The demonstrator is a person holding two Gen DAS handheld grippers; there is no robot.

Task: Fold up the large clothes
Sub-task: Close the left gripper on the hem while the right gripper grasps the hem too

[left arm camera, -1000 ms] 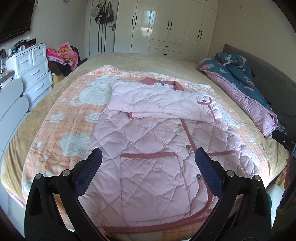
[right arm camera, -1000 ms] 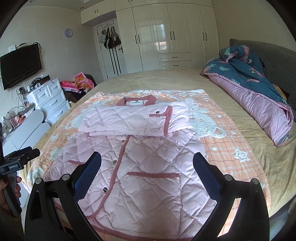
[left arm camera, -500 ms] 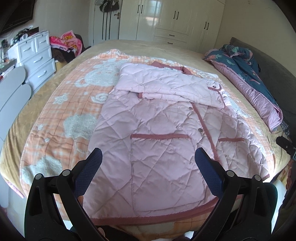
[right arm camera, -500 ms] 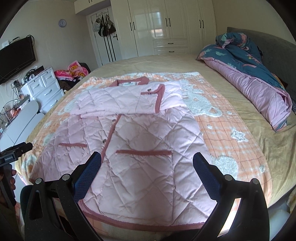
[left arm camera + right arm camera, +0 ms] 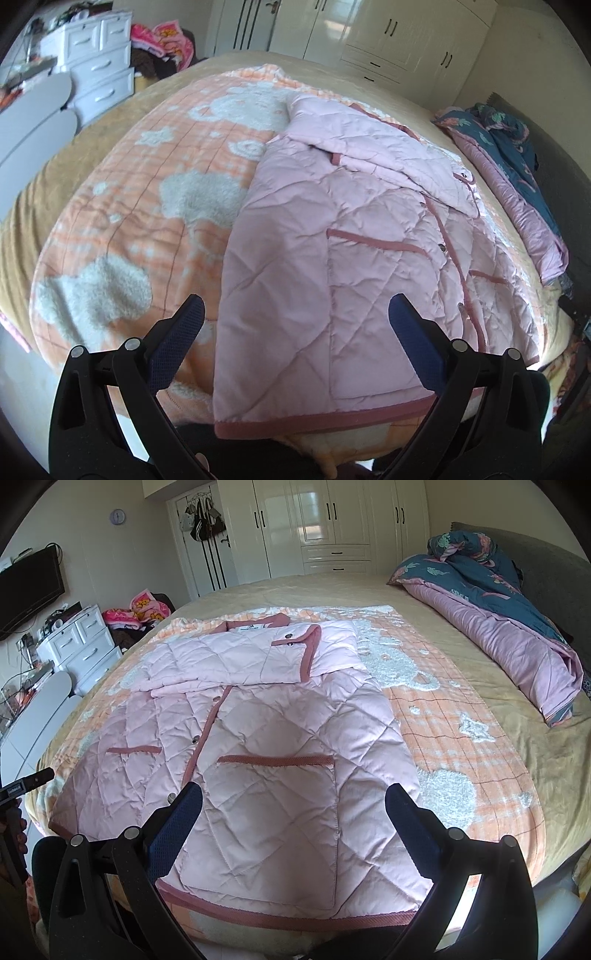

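The left claw [image 5: 295, 325] is gaping over the coat's [image 5: 332, 236] hem corner, jaws narrowing slightly, gripping nothing. The right claw [image 5: 293, 812] is hanging wide, empty, above a pocket [image 5: 273, 819]. The coat is lying flat on the blanket [image 5: 147, 206], sleeves folded across.

Pink quilted coat [image 5: 258, 738] lies flat, sleeves folded across.

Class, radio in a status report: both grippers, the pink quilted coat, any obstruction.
Left gripper jaws just closing slightly, nothing between them; right gripper open, empty. Pink quilted coat flat on bed, sleeves folded across chest, hem nearest. Nothing blocking.
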